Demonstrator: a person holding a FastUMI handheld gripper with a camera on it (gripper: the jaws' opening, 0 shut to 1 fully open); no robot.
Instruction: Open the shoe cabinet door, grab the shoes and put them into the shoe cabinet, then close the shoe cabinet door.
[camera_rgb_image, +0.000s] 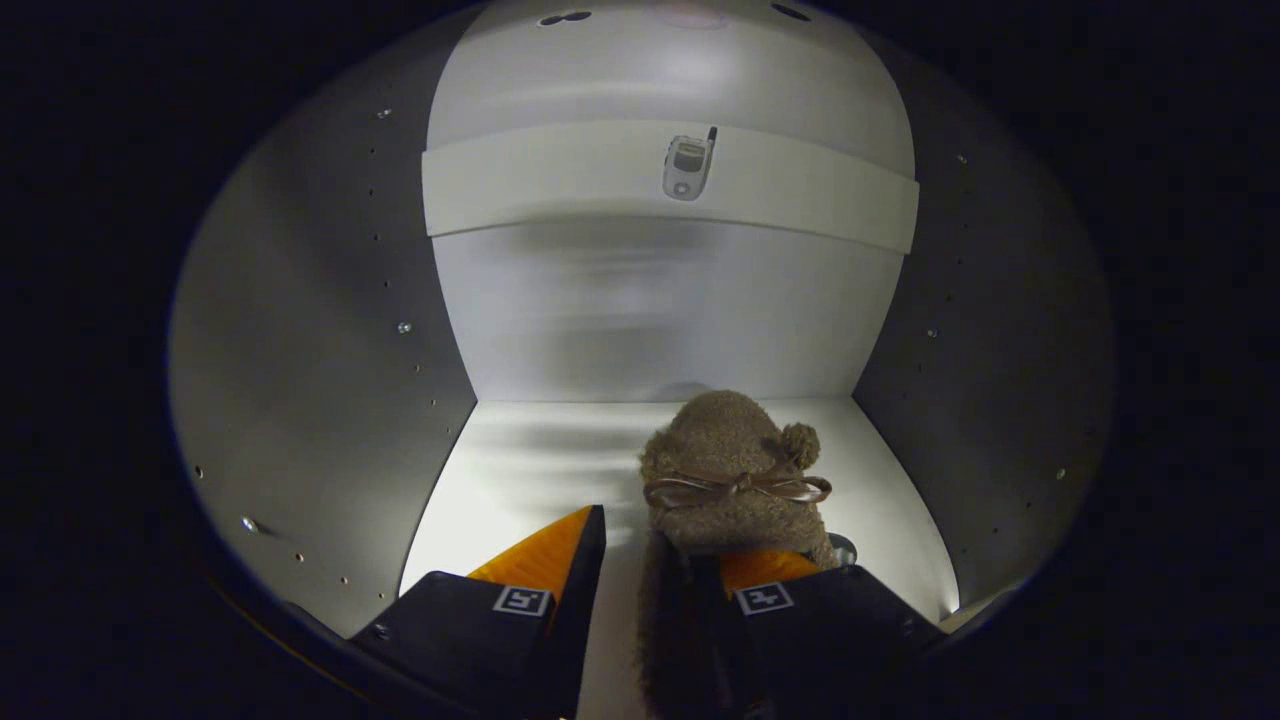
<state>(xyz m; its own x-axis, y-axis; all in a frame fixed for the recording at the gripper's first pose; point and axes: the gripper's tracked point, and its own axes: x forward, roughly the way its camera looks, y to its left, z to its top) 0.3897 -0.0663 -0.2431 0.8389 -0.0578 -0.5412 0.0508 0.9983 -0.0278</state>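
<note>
while your claw (648, 560) pinches the fuzzy slipper's (733, 470) heel edge, its toe points straight ahead toward the shoe cabinet's (320, 330) back wall.

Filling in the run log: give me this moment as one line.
stage: placing | gripper: shut on shoe | shoe: fuzzy brown, bow on top, inside shoe cabinet, over bottom shelf | door: open

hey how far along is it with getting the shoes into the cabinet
The door looks already open: the claw reaches inside the shoe cabinet, over its lower shelf. In hand: a fuzzy brown shoe with a bow sits between the claw's fingers, low over that shelf; whether both fingers press it, I cannot tell. Left: release, withdraw, close the door.
</note>
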